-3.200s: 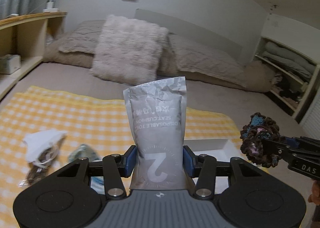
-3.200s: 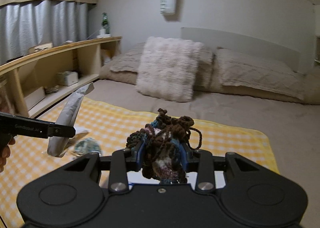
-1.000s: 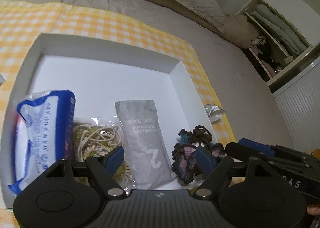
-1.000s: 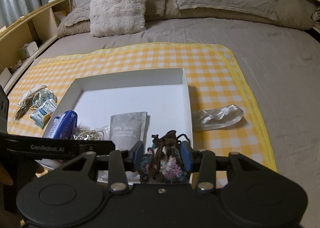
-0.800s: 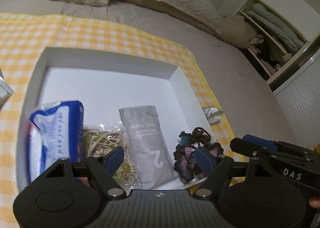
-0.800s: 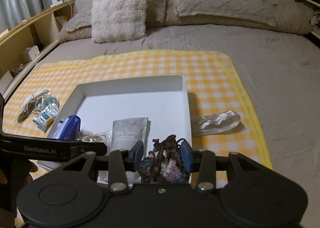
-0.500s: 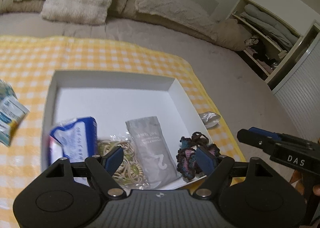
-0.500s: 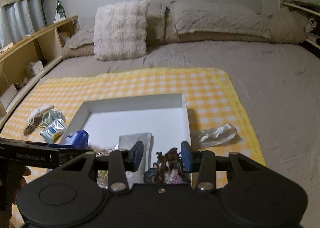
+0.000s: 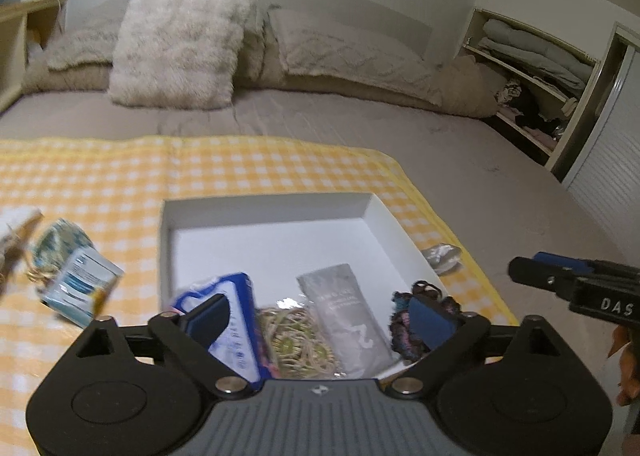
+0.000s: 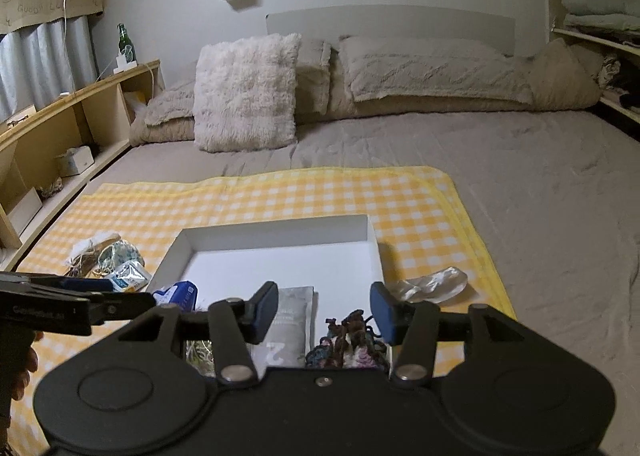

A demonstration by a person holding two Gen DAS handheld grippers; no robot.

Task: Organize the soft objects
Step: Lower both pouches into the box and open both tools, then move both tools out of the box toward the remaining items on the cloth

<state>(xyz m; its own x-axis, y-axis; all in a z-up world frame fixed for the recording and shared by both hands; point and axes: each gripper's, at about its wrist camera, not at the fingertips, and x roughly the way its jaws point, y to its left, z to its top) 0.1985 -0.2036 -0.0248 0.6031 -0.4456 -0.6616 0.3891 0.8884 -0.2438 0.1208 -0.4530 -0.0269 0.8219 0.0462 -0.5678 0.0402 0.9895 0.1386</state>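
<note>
Bedding is filling most of what we are seeing: a grey bed (image 10: pixel 520 184) with a fluffy pillow (image 10: pixel 246 92) leaning at its head. A yellow checked blanket (image 10: pixel 300 192) is lying spread across the bed, and a white box (image 10: pixel 276 234) is sitting on it. Inside the box, along its near side, we are looking at a blue packet (image 9: pixel 232 320), a bag of rubber bands (image 9: pixel 296 340), a grey pouch (image 9: pixel 344 316) and a yarn bundle (image 10: pixel 348 340), lying side by side from left to right. A clear plastic wrapper (image 10: pixel 432 284) is lying on the blanket just right of the box, and a few small packets (image 10: pixel 116 260) are lying well apart to its left. We are holding the left gripper (image 9: pixel 316 316) above the near edge of the box with its jaws spread wide and nothing between them. We are holding the right gripper (image 10: pixel 324 308) over the yarn bundle, its jaws spread too and gripping nothing.
</note>
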